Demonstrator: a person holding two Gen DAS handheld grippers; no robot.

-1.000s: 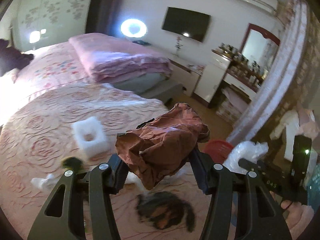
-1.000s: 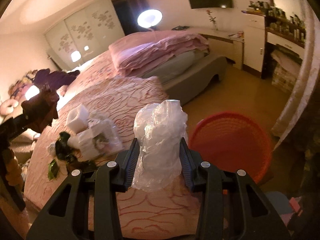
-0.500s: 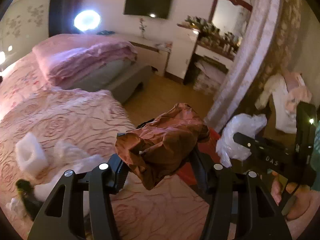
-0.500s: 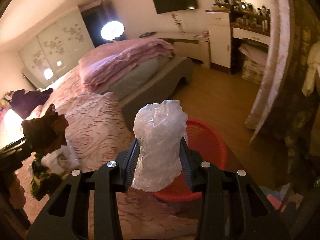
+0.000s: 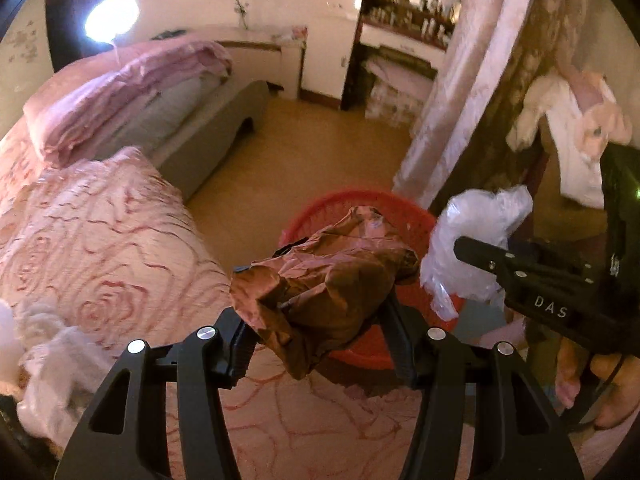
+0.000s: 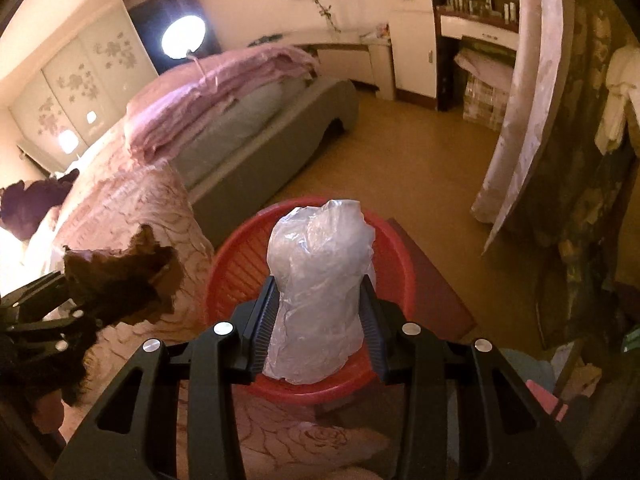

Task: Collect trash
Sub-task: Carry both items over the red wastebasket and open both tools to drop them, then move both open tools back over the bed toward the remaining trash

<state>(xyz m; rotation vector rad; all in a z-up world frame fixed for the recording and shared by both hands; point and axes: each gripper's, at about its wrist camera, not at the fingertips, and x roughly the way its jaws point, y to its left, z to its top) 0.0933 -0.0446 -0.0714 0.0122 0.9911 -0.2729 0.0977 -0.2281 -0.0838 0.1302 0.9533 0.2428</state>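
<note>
The left gripper (image 5: 316, 344) is clamped on a crumpled brown paper bag (image 5: 324, 280), with both pads pressing the bag's sides. The right gripper (image 6: 318, 328) is clamped on a crumpled clear plastic bag (image 6: 320, 280), which stands up between its pads. Both grippers point steeply downward toward a red basket (image 6: 236, 256), which serves here as the reference point. The plastic bag sits directly over the basket's opening in the right wrist view. The paper bag is over the near edge of the basket in the left wrist view, just beside the plastic bag. A hand (image 5: 616, 384) grips the handle of the right gripper, to the right of the basket. The basket stands on the floor (image 6: 400, 152), against the corner of a bed with a pink rose-patterned cover (image 5: 100, 240). White scraps (image 5: 52, 360) lie on the cover, well left of the basket. Beyond the basket, a folded pink quilt (image 6: 216, 96) lies on a grey bed frame (image 6: 280, 140). A curtain (image 6: 524, 120) hangs to the basket's far right.
</note>
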